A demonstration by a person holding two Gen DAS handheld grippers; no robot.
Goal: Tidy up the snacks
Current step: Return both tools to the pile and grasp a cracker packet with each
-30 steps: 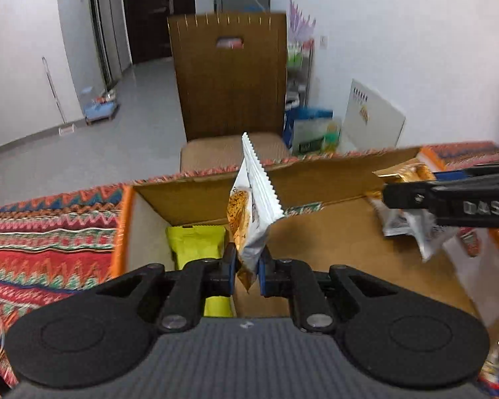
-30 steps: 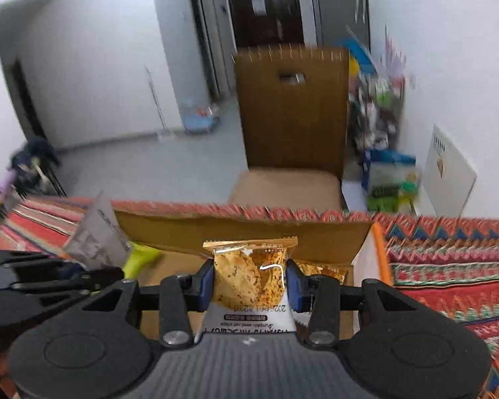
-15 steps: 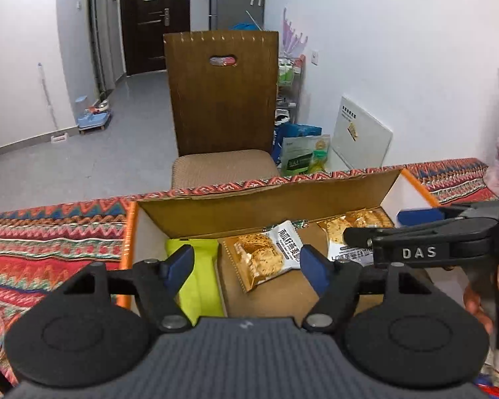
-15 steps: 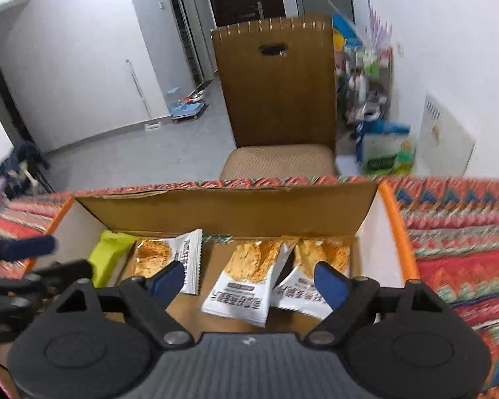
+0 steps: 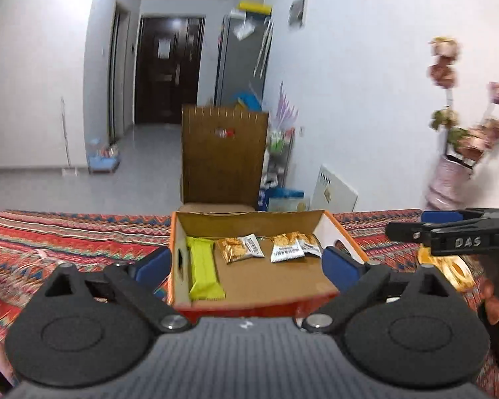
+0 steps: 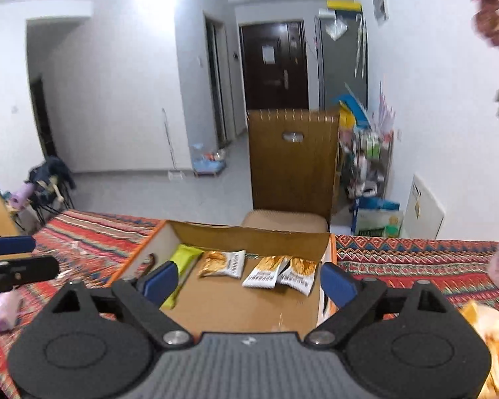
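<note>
An open cardboard box (image 5: 282, 282) (image 6: 243, 302) with orange sides sits on a patterned cloth. Inside lie a yellow-green bar (image 5: 201, 267) (image 6: 183, 259) at the left and three gold-and-white snack packets along the far wall (image 5: 239, 247) (image 5: 284, 247) (image 5: 311, 244) (image 6: 221, 263) (image 6: 266, 271) (image 6: 299, 274). My left gripper (image 5: 248, 264) is open and empty, held back above the box's near edge. My right gripper (image 6: 248, 282) is open and empty, also above the near edge; it shows in the left wrist view (image 5: 449, 232).
More snack packets lie on the cloth at the right (image 5: 449, 271) (image 6: 492, 339). A brown chair (image 5: 224, 159) stands behind the table. A vase of flowers (image 5: 455, 173) stands at the far right. The striped cloth (image 5: 66, 236) covers the table.
Both grippers let go of their snack packets into the box, opened wide, and pulled back and up away from the box.
</note>
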